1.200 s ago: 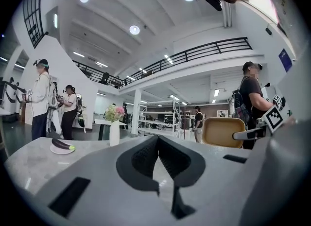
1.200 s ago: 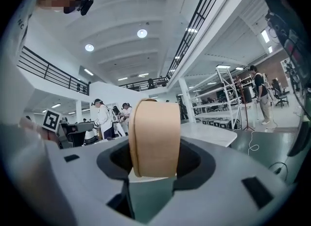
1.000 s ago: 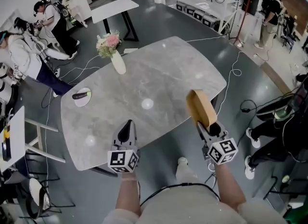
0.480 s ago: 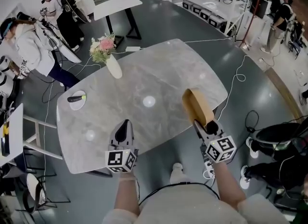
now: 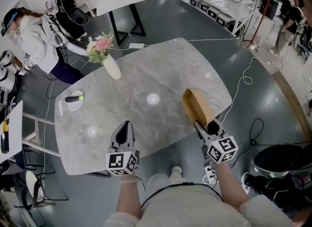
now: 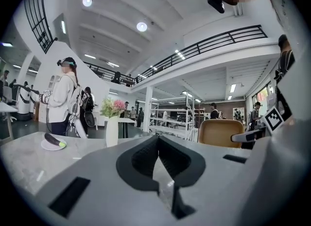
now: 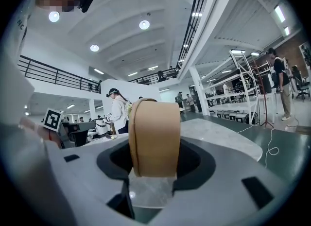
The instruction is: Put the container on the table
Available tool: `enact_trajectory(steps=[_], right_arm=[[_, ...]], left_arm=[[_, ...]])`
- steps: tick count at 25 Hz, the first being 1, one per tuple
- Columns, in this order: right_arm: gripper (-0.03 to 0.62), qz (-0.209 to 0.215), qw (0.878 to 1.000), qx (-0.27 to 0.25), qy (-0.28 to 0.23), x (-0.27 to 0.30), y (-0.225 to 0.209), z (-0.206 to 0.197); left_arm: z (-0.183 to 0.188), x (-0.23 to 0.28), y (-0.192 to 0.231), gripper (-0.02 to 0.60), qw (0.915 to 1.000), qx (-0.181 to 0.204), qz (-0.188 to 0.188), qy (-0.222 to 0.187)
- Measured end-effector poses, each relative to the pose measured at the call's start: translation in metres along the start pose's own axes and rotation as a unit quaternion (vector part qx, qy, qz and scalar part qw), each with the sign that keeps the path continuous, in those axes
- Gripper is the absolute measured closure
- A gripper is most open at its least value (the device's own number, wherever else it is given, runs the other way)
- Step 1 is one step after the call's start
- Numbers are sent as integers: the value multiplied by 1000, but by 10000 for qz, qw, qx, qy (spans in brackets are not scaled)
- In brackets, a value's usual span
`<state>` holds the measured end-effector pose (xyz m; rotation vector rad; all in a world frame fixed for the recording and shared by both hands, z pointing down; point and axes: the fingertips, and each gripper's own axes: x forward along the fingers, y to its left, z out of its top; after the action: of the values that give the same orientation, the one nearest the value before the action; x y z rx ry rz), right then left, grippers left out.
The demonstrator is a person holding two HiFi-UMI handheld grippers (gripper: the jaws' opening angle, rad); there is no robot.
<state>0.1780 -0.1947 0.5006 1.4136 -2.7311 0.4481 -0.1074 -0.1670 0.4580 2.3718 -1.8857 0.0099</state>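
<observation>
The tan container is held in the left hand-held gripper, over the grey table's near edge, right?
Not quite. The right hand-held gripper holds the tan container over the grey table's near edge; the right gripper view shows its jaws closed on it. The left hand-held gripper is shut with nothing in it.

Both forearms reached forward from the body, side by side and well apart. The left gripper (image 5: pixel 126 126) pointed straight ahead, its jaws pressed together with nothing between them. The right gripper (image 5: pixel 204 123) angled slightly inward, its jaws clamped on the container (image 5: pixel 195 105).
</observation>
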Motion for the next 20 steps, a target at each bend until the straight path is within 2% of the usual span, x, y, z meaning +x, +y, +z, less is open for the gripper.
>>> enact_trajectory(steps=[14, 20], right_arm=[[375, 259, 9990, 297, 207, 49, -5, -10], [375, 253, 9952, 852, 398, 84, -17, -10]], left_arm=[[-13, 22, 25, 577, 9996, -98, 246, 132], [-9, 58, 29, 577, 9997, -130, 169, 121]])
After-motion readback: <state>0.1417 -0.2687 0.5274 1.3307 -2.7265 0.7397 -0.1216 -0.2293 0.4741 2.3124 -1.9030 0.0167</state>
